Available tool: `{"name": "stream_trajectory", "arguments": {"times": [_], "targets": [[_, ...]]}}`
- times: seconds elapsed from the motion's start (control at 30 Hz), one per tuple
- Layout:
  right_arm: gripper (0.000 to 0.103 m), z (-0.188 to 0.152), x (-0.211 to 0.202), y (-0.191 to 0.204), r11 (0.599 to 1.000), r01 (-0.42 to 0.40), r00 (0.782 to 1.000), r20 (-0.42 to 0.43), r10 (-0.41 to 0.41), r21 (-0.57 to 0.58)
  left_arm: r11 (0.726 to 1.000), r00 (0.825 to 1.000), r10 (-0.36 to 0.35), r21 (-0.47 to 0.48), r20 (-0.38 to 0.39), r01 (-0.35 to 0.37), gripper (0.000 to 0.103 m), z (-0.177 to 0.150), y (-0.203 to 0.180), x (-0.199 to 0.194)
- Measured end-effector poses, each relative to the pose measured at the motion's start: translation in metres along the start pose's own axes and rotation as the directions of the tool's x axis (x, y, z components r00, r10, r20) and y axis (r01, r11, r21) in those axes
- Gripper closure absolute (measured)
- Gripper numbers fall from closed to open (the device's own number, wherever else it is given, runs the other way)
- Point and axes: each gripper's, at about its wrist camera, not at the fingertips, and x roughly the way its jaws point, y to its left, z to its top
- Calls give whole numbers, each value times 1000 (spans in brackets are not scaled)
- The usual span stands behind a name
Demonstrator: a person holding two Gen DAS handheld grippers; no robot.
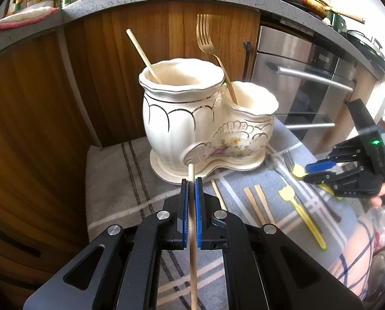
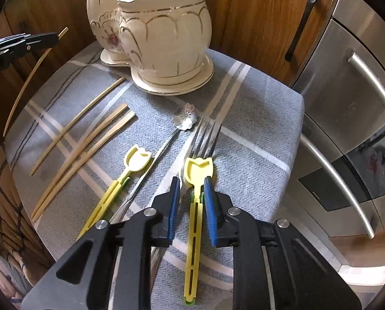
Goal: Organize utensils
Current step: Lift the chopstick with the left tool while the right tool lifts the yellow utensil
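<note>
Left gripper (image 1: 191,184) is clamped on a wooden chopstick (image 1: 192,245) — stick runs back between the pads, tip poking just past them, aimed at the ceramic holder (image 1: 192,118). Right gripper (image 2: 191,190) is narrowly parted, pads straddling the neck of a yellow tulip-headed utensil (image 2: 196,180) lying flat on the grey cloth (image 2: 257,134); pads not seen pressing on it, so no grip yet.

Step in hand, as judged: chopstick to be dropped into the tall compartment, where one chopstick (image 1: 142,51) is already leaning. Tip should be brought above the rim and the stick tilted steeper before release, so it slides in rather than catching the scalloped lip. The leaning stick takes up the left of the mouth — entry is better made right of it.

For the right side: jaws to be closed squarely on the thin yellow neck. A steel fork (image 2: 205,137) lies directly under it, tines sticking out beyond the tulip head; it could be pinched along.

Further out on the cloth: a second yellow utensil (image 2: 138,159), a flower-headed spoon (image 2: 184,117), three loose chopsticks (image 2: 89,142). A gold fork (image 1: 205,38) stands in the lower compartment. Behind: wooden cabinets, steel oven (image 1: 308,77).
</note>
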Motion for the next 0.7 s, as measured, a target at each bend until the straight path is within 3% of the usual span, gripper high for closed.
{"name": "stream_trajectory", "arguments": {"times": [0.57,0.7], "targets": [[84,-3,8,-5,999,14,998,-67,-18,-51,1000,1000,-4,10,3,4,98,2,-4,3],[93,2,10,-1,997,-2,997,-81,-5,-83,1000,1000,-5,16,12,4,98,6,-7,-1]]}}
